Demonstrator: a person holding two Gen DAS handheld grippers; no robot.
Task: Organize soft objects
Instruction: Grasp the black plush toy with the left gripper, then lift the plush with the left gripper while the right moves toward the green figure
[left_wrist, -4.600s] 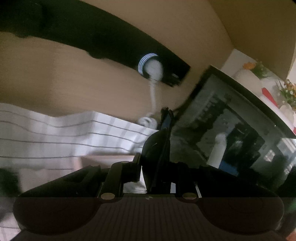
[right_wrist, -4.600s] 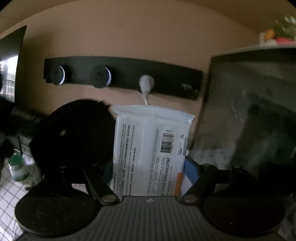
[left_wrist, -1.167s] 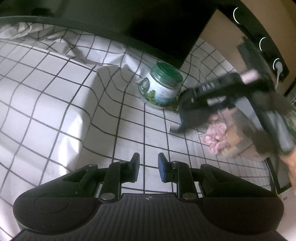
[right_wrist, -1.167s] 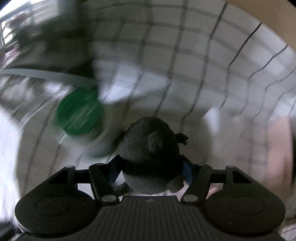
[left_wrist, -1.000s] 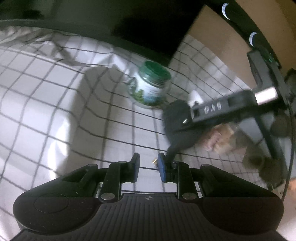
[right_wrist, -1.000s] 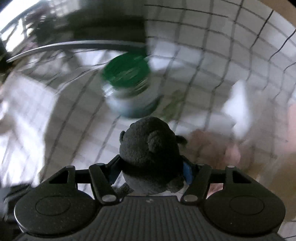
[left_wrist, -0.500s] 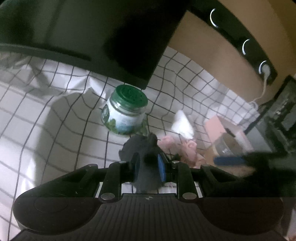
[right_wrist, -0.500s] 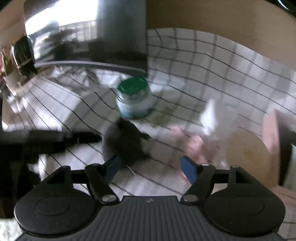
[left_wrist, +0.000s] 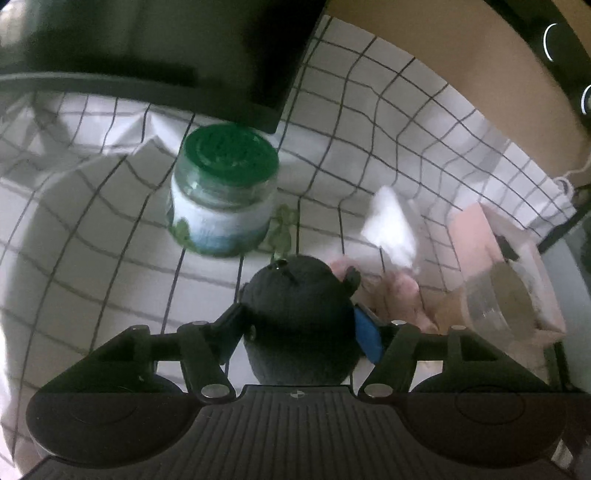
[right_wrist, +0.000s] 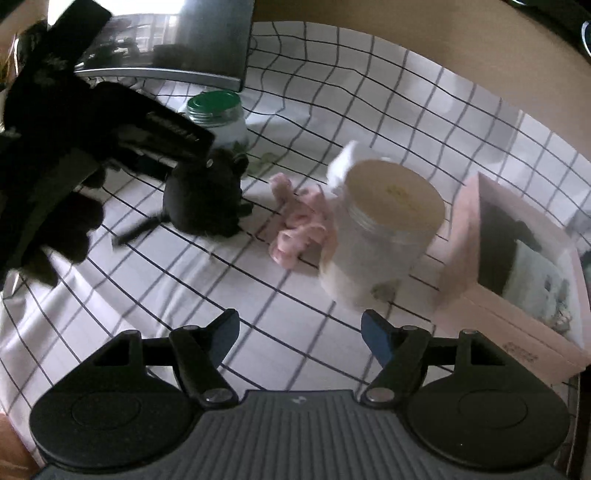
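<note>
A black plush toy (left_wrist: 301, 317) sits on the checked tablecloth (left_wrist: 92, 258). My left gripper (left_wrist: 297, 325) has its fingers around the toy, pads at both sides. The toy also shows in the right wrist view (right_wrist: 205, 197), with the left gripper (right_wrist: 195, 147) over it. A pink fabric bundle (right_wrist: 301, 229) lies just right of the toy. A white soft piece (left_wrist: 391, 225) lies behind it. My right gripper (right_wrist: 299, 336) is open and empty above the cloth.
A green-lidded jar (left_wrist: 223, 192) stands behind the toy. A clear jar with a cream lid (right_wrist: 384, 229) and a pink box (right_wrist: 517, 273) stand at the right. A dark monitor (left_wrist: 147, 48) stands at the back left.
My right gripper let go of the black plush toy and pulled back. My left gripper opened from shut and came around the toy.
</note>
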